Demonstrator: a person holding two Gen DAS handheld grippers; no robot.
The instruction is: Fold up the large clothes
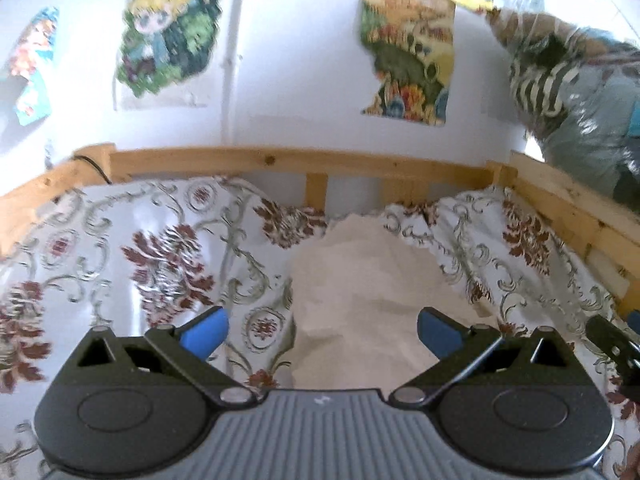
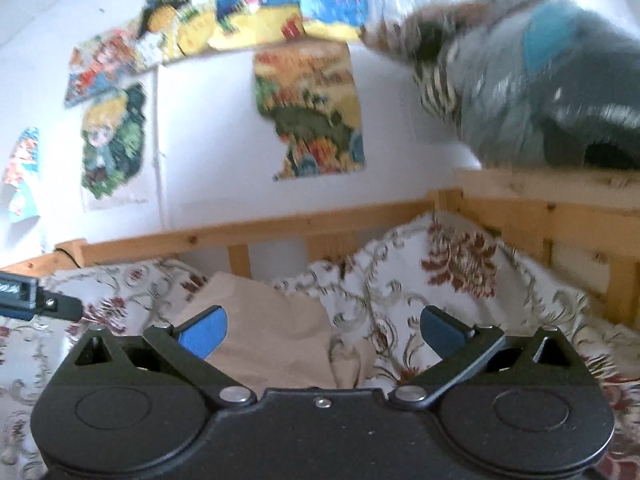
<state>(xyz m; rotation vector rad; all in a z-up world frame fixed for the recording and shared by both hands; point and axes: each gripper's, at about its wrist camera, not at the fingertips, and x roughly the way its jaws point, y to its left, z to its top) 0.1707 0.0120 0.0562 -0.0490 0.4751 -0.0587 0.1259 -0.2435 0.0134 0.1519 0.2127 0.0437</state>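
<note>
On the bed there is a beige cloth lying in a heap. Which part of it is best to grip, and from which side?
Probably the beige cloth is best taken at its near edge, coming from above and in front. It lies bunched on the floral bedspread, its far end against the wooden rail. The near folds stand free.

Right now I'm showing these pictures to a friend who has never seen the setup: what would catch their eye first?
Probably the bright cartoon posters on the white wall behind the wooden bed rail. Next, the flowered bedspread with a pale cream garment lying on it, ahead of both tongs, left and right, which stand wide open and hold nothing. At upper right, a plastic-wrapped bundle sits above the rail.
</note>
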